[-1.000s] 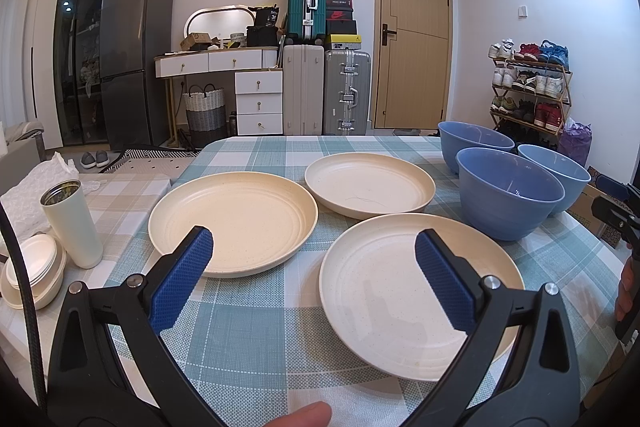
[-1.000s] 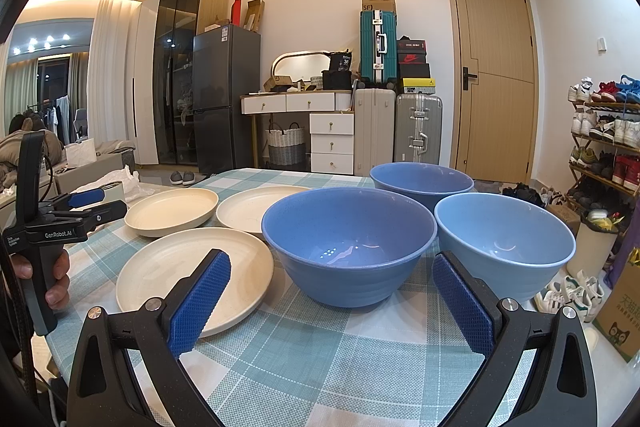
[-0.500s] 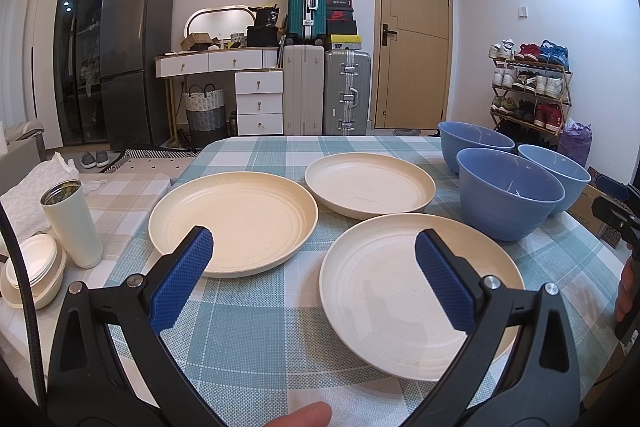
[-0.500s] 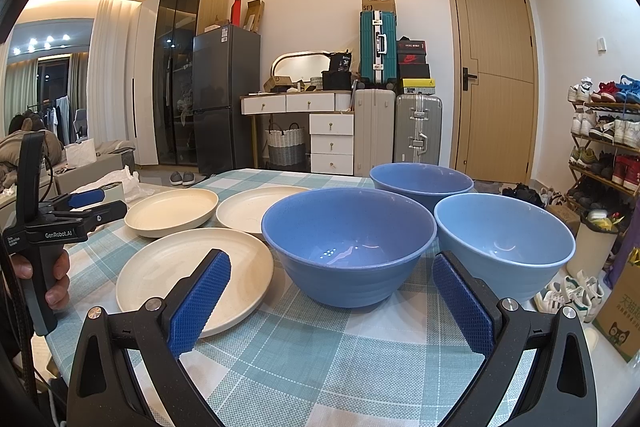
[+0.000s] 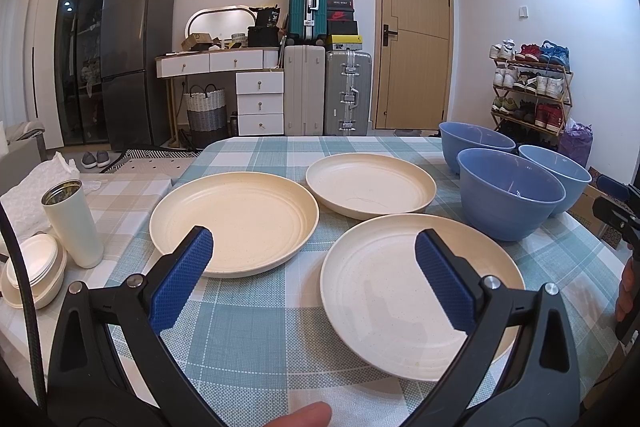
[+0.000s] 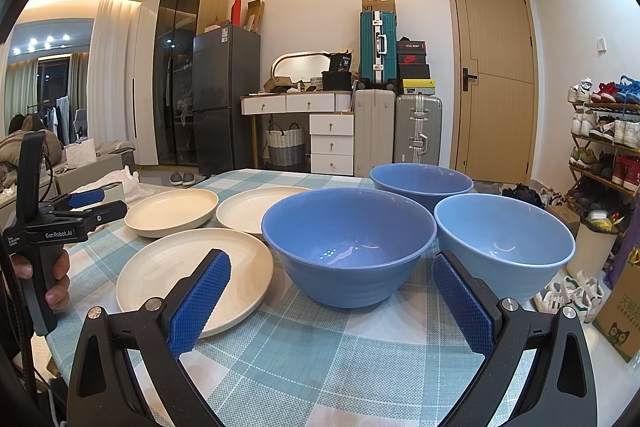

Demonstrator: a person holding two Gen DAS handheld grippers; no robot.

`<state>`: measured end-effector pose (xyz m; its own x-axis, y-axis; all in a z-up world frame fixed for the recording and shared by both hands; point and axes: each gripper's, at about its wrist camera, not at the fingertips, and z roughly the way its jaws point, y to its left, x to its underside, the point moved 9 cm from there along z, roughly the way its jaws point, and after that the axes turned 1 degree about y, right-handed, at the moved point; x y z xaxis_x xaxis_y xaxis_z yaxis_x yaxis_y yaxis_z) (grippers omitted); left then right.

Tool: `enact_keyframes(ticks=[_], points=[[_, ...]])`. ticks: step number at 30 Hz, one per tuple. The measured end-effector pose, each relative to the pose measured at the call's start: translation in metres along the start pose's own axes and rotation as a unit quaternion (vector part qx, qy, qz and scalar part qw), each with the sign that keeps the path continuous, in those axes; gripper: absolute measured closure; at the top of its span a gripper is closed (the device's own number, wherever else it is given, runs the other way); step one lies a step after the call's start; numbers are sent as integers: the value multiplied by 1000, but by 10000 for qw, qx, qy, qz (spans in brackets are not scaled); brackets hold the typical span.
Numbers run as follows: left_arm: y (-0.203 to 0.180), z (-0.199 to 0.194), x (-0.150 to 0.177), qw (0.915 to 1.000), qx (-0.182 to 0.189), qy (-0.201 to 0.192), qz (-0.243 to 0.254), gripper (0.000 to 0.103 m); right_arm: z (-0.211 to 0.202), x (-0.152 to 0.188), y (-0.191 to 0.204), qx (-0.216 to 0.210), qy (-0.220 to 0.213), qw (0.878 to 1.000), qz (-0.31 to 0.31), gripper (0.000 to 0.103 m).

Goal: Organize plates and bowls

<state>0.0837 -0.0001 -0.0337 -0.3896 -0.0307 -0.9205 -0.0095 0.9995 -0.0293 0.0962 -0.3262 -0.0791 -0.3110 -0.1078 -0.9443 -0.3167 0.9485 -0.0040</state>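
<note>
Left wrist view: left gripper (image 5: pixel 314 269) fingers spread wide, holding nothing, above the checked tablecloth (image 5: pixel 256 343); three cream plates (image 5: pixel 234 227) lie flat ahead, well apart from each other, three blue bowls (image 5: pixel 510 203) clustered to their right (tumbler (image 5: pixel 72 223) off on a side surface). Right wrist view: right gripper (image 6: pixel 330 303) likewise agape and empty, nearest bowl (image 6: pixel 348 247) just ahead, nearest plate (image 6: pixel 196 277) beside it.

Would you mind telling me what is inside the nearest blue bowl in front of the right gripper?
Nothing: the nearest blue bowl shows only a bare blue inside with light reflections. The checked tablecloth directly beneath it is covered.
</note>
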Motion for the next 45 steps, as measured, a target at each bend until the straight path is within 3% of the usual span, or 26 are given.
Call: enact_keyframes(ticks=[15,27,38,45], points=[[0,0,0,10000,-22,15,-13,3,0,0,0,14,19,10000,7,0],[9,7,4,9996,-52,174,-199,3,18,5,-4,80,344,9994,30,0],[25,0,-8,9985,-440,250,-220,3,15,-19,16,-52,517,9986,-83,0],[31,-6,-22,9975,-380,361,-476,3,16,-34,39,-155,566,9980,-235,0]])
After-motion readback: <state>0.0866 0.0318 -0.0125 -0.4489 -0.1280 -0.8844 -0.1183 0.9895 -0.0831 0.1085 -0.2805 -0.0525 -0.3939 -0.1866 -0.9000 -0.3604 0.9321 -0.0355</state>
